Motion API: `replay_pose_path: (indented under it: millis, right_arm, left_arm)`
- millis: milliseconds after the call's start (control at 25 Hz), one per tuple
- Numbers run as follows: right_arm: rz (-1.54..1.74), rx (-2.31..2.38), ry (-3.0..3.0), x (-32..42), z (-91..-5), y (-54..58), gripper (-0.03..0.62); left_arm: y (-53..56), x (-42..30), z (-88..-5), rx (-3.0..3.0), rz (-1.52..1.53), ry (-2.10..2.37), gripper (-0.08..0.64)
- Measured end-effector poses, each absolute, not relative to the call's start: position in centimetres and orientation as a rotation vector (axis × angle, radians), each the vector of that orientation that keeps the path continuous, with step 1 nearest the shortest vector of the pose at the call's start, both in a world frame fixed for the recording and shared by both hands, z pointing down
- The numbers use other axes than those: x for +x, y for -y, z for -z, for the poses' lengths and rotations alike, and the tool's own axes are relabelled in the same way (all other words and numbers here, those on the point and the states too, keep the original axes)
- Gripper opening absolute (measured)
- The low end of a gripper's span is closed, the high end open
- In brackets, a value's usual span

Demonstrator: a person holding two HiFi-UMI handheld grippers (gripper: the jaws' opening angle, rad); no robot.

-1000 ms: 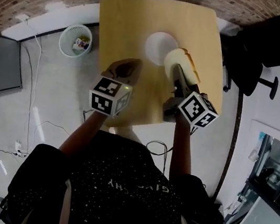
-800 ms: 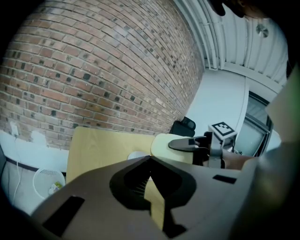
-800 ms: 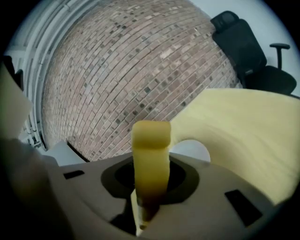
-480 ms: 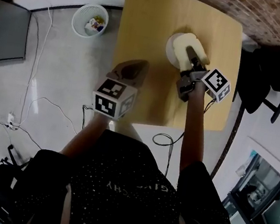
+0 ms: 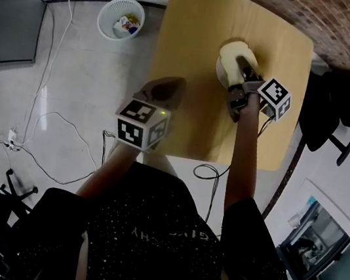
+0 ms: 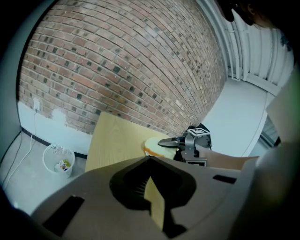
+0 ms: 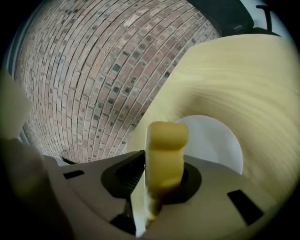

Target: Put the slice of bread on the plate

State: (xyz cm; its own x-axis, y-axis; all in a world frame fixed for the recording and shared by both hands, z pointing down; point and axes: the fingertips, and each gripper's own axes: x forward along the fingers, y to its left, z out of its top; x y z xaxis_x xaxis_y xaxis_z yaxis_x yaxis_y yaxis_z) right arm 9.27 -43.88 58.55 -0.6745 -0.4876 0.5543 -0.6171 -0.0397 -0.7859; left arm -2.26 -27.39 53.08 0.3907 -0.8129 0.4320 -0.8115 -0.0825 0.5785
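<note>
At the plate (image 7: 220,140), near the table's (image 5: 189,52) far right corner, your right gripper (image 5: 241,64) pinches the slice of bread (image 7: 164,154) on edge. Soft, light, crushable: grip the crust lightly. Left gripper (image 6: 152,192) closed, empty.

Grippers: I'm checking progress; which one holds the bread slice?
The right gripper, clamped on the bread slice over the plate; the left gripper carries nothing.
</note>
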Motion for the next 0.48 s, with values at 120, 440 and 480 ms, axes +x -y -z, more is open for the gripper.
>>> replay_pose_path:
  millis: [120, 440, 480]
  right_arm:
    - [-1.785, 1.236, 2.075, 9.5, -58.8, 44.0, 0.103]
    - [-1.566, 1.230, 1.988, 9.5, -58.9, 42.8, 0.311]
    - [-1.515, 1.249, 1.968, 9.8, -58.9, 42.5, 0.319]
  left_arm:
    - [27.0, -2.0, -53.4, 1.846, 0.003, 1.391, 0.009]
    - [26.7, -1.0, -52.9, 1.848, 0.006, 1.362, 0.009]
    - [26.6, -0.9, -52.7, 1.848, 0.009, 1.357, 0.009]
